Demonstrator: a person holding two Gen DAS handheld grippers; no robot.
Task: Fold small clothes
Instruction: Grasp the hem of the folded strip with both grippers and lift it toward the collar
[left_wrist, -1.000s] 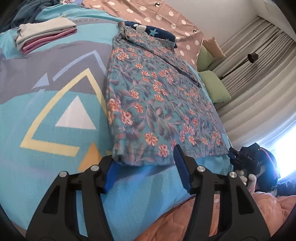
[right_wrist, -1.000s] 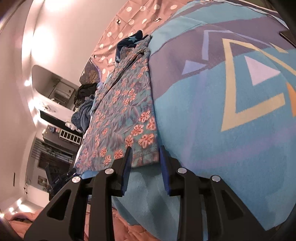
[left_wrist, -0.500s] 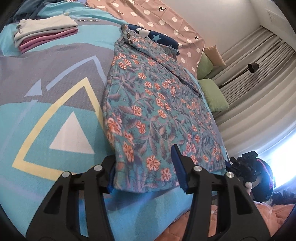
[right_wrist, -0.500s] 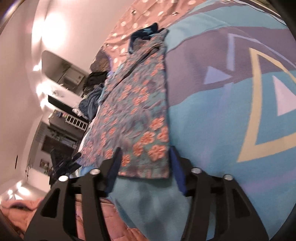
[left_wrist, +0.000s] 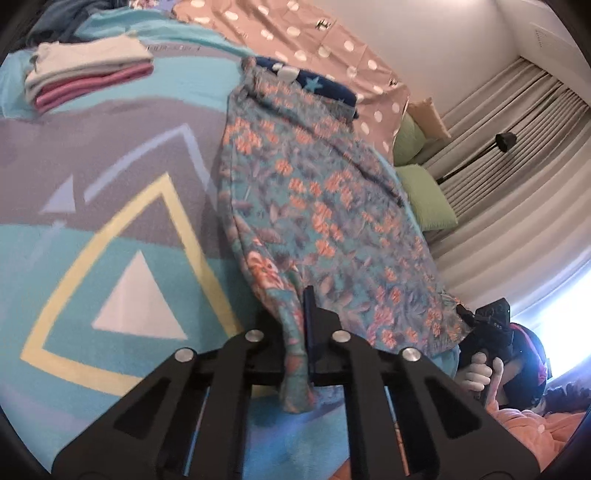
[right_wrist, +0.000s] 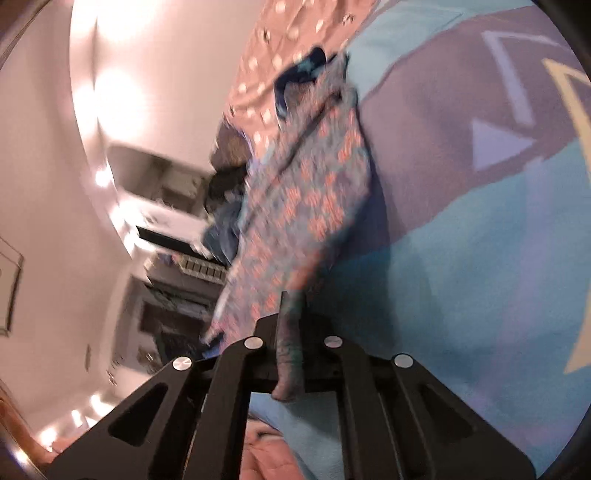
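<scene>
Nearest the left wrist camera, the near hem of the floral garment (left_wrist: 317, 206) is being pinched by the left gripper (left_wrist: 308, 332), whose jaws have just been closing and are clenched on a gathered fold of the cloth, a tail of it hanging down between the black arms. In the right wrist view, which is blurred, the other near corner of the same garment (right_wrist: 306, 206) is being gripped by the right gripper (right_wrist: 291, 332); its jaws have likewise just been closing and are clamped on a bunched strip of fabric. The garment is being held stretched lengthways over the patterned blanket (left_wrist: 110, 206) on the bed, running away from both grippers. At its far end, a dark blue star-printed piece (left_wrist: 317, 83) is lying partly beneath it. Farther left, a folded stack of clothes (left_wrist: 88, 75) is resting on the blanket. Beyond, a polka-dot cover (left_wrist: 295, 40) and green pillows (left_wrist: 424, 192) are being seen before the curtains (left_wrist: 517, 155).
</scene>
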